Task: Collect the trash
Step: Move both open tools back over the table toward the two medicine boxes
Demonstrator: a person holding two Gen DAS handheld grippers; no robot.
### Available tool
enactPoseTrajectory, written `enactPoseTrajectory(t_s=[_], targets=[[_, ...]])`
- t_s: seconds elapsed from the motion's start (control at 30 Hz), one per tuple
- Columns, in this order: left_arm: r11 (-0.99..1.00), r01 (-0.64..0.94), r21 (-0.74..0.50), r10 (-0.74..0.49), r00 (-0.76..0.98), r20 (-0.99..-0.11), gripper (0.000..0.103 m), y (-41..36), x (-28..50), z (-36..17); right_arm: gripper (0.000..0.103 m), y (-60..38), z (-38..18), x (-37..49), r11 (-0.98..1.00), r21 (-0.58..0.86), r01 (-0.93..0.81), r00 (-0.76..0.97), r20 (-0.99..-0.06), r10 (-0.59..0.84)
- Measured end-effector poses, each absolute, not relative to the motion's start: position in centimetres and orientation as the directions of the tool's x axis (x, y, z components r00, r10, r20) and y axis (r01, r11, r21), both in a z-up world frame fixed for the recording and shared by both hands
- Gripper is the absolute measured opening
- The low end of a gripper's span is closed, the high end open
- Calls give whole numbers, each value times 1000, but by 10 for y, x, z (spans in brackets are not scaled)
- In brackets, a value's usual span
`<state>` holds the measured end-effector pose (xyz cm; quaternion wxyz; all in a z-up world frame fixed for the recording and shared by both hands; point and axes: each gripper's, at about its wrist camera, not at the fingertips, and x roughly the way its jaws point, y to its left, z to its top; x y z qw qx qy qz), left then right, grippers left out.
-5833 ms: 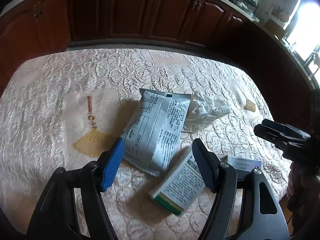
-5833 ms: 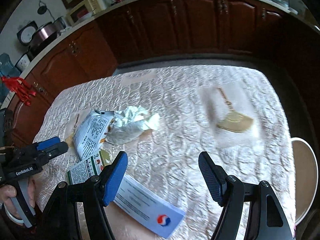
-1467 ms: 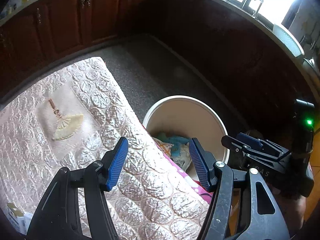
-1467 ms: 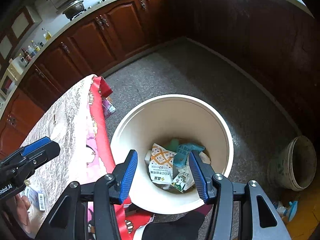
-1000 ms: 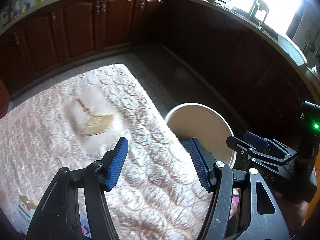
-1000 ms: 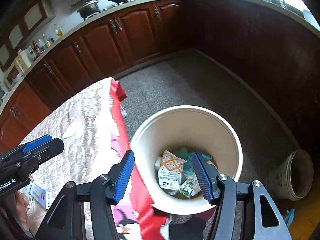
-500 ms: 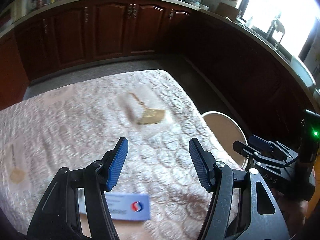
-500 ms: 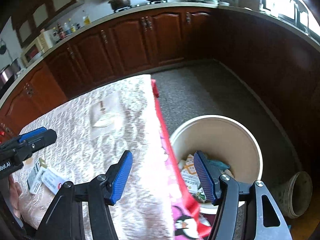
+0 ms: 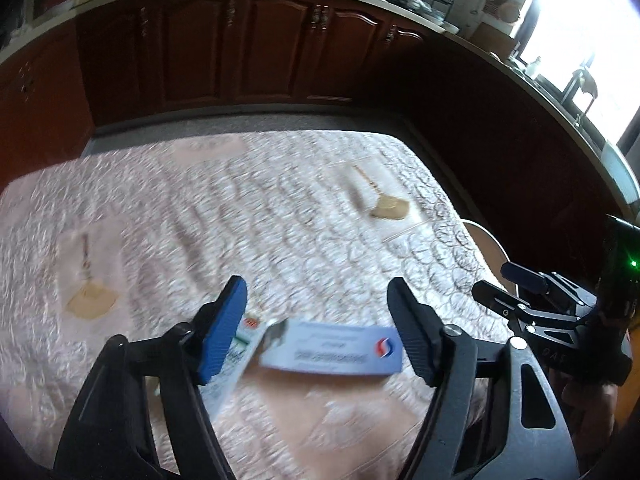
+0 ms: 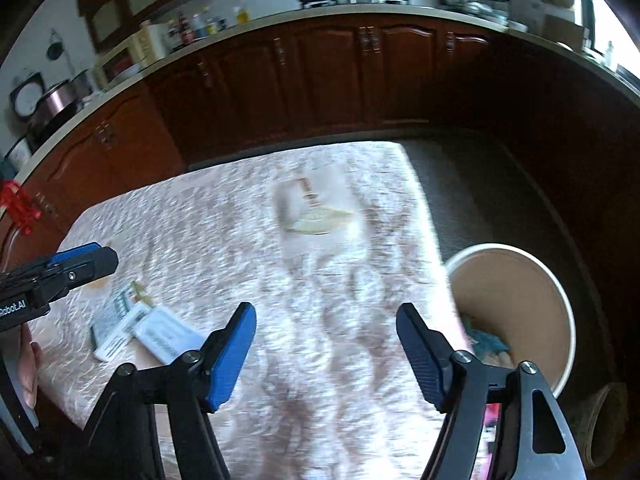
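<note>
A flat white-and-blue packet (image 9: 332,346) lies on the quilted table cover (image 9: 240,208), between the open jaws of my left gripper (image 9: 316,322). A white-and-green carton (image 9: 228,364) lies beside it at the left pad. In the right wrist view both pieces lie at the left, the packet (image 10: 166,334) and the carton (image 10: 114,322). My right gripper (image 10: 326,344) is open and empty above the table's right part. The cream trash bin (image 10: 520,304) stands on the floor right of the table, with wrappers inside.
Dark wooden cabinets (image 9: 260,48) run along the far wall under a countertop with pots. Fan motifs (image 9: 390,210) are printed on the cover. A smaller pot (image 10: 604,424) stands on the floor by the bin. Grey floor (image 10: 480,184) lies beyond the table.
Both grippers have swung left, away from the bin and back over the table. The packet and carton have come between my left jaws. Both grippers have stayed open and empty.
</note>
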<state>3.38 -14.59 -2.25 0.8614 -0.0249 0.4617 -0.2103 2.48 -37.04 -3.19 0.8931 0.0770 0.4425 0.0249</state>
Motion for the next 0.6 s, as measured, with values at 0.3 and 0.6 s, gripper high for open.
enactPoseTrajectory(t_s=[0.3,0.6], targets=[[920,315,-232,-358,435,-826,73,-96,24,-44,73,-316,-48,34,966,216,-140,532,-807,257],[912,354,-209,-338,355,-872,73,-76,21,-71,79,-281,-76,46,918,223,-328,412,-841,352]])
